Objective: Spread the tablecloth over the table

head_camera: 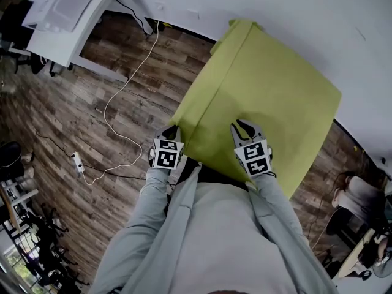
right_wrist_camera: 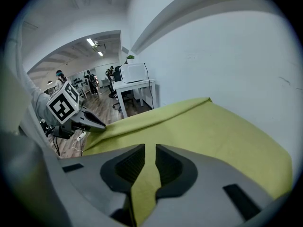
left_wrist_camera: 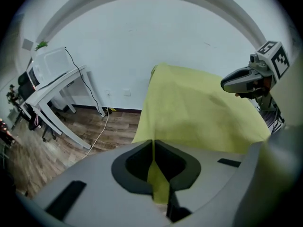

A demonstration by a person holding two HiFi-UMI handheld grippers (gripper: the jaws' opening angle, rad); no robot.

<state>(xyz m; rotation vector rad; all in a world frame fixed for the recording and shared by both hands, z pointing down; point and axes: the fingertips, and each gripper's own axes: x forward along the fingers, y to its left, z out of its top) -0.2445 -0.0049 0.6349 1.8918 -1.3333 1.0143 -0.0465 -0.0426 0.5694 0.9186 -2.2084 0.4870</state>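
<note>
The left arm (head_camera: 131, 237) and the right arm (head_camera: 282, 225), sleeved in light grey, were held forward and down in front of the body, with the two grippers set side by side, apart from each other and pointed steeply downward. The left gripper (head_camera: 173, 129) was clamped on a thin fold of the tablecloth (head_camera: 263, 84), its jaws almost together. The right gripper (head_camera: 242, 125) was likewise closed on a strip of the same cloth, its jaws set slightly wider.

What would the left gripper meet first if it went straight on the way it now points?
The tablecloth: the left gripper is shut on its near edge, and more draped cloth lies seemingly right ahead.
</note>
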